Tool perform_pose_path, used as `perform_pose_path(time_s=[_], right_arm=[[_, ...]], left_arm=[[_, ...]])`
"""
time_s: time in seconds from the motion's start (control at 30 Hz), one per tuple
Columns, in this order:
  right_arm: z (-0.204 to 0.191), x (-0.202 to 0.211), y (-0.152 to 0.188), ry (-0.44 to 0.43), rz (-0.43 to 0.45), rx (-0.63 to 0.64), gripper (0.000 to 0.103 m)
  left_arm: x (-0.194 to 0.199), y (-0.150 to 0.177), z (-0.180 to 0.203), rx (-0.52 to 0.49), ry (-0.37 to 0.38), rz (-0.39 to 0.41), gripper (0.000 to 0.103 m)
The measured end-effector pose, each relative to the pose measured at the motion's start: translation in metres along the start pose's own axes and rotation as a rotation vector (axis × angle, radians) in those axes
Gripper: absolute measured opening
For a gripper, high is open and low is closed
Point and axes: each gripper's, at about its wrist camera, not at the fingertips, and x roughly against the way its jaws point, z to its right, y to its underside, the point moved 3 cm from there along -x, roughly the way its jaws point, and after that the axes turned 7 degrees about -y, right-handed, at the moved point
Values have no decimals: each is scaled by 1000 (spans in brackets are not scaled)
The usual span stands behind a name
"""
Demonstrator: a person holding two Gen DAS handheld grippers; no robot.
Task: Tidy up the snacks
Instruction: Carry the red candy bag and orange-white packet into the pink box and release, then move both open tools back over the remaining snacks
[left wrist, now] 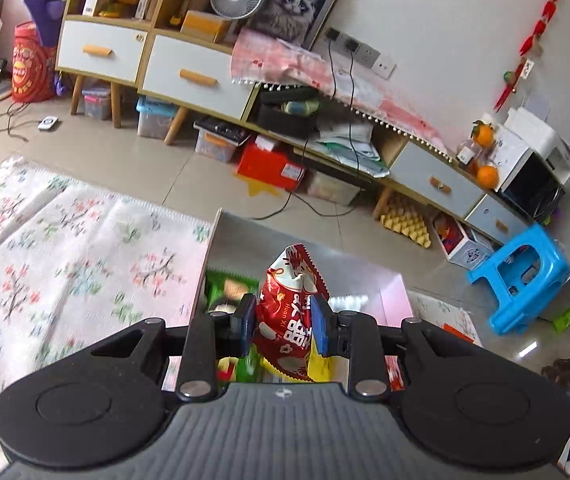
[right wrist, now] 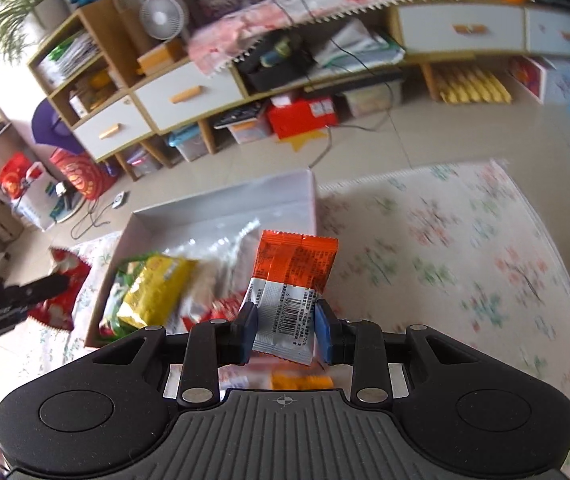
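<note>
Left hand-held gripper (left wrist: 285, 330) is clamped on a red snack bag (left wrist: 285, 312), held up w/ the white box (left wrist: 305, 250) right behind it. Right hand-held gripper (right wrist: 285, 330) pinches an orange/silver packet (right wrist: 291, 284); box (right wrist: 225, 208) w/ a yellow bag (right wrist: 153, 292) sits ahead-left.

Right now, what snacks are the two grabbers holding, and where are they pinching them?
The left gripper pinches a red snack packet around its middle. The right gripper pinches an orange and silver packet by its silver barcode end.
</note>
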Motion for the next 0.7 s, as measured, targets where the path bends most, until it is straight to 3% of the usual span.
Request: perform_pose_path(time_s=[0.13,0.17,0.2,0.23,0.27,0.33,0.57,0.7], right_arm=[[-13,-19,-10,-10,14,62,31],[-17,-22,-11,-12,31,80,33],[-19,-24,-12,-2,50,88,34],[-20,-26,-12,6,62,89,43],[-20,-25,-11,10,75,86,61],[-19,-23,-11,17,77,93,71],[-1,7,-20,-1,56,-69,71],[-2,27,-15,20,31,-83,71]], left_arm=[[-14,-1,4,-14,0,5,28],[-17,-1,5,-26,6,5,33],[-20,1,4,-40,5,4,46],[-21,3,4,-51,-2,-2,57],[-21,5,3,-59,-14,-6,70],[-19,6,1,-71,-24,-17,66],[3,-1,-17,52,7,-30,67],[18,2,-18,70,7,-32,70]])
